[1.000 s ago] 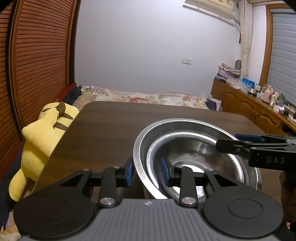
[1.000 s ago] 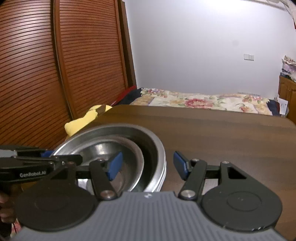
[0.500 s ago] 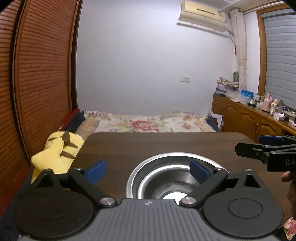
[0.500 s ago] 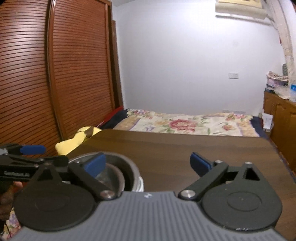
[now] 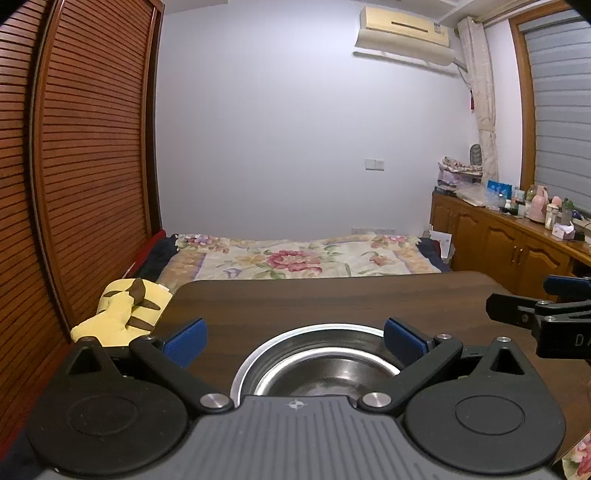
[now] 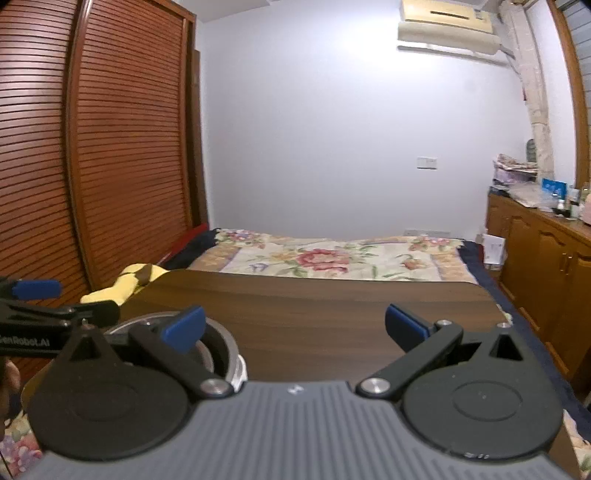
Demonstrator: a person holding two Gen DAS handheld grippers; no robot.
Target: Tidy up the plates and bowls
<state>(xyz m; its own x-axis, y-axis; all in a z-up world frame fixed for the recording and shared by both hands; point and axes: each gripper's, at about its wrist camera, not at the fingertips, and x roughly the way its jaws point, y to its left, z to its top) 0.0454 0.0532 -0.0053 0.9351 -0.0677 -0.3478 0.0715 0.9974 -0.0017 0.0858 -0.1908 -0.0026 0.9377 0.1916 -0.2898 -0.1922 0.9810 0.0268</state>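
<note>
1. Left gripper (image 5: 293, 341): jaws spread wide, nothing between the blue pads (image 5: 184, 341). They have just been opening; an earlier frame shows them closed on the bowl rim, now they stand clear of it.
2. Right gripper (image 6: 293, 328): jaws also at full spread and empty, just opened too. In the left wrist view its black finger with blue pad enters from the right edge (image 5: 532, 317), above the table and apart from the bowls.
3. Nested steel bowls (image 5: 314, 363): a smaller bowl sits inside a larger one, both upright, on the near part of the dark wooden table (image 5: 332, 299). In the left wrist view they lie directly below and between the open fingers. In the right wrist view the stack (image 6: 218, 347) is at lower left, partly hidden behind the left-hand finger of the right gripper.
4. Left gripper seen from the right wrist camera: black arm with blue pad at far left (image 6: 37, 291), above the bowls' left side, not touching them.
5. Surroundings: yellow plush toy (image 5: 123, 312) off the table's left edge, against the slatted wooden wardrobe doors (image 5: 85, 155). Bed with floral cover (image 5: 299, 258) beyond the table's far edge. Wooden cabinet (image 5: 517, 247) along the right wall, cluttered top. Air conditioner (image 5: 404, 27) high on the white wall.
</note>
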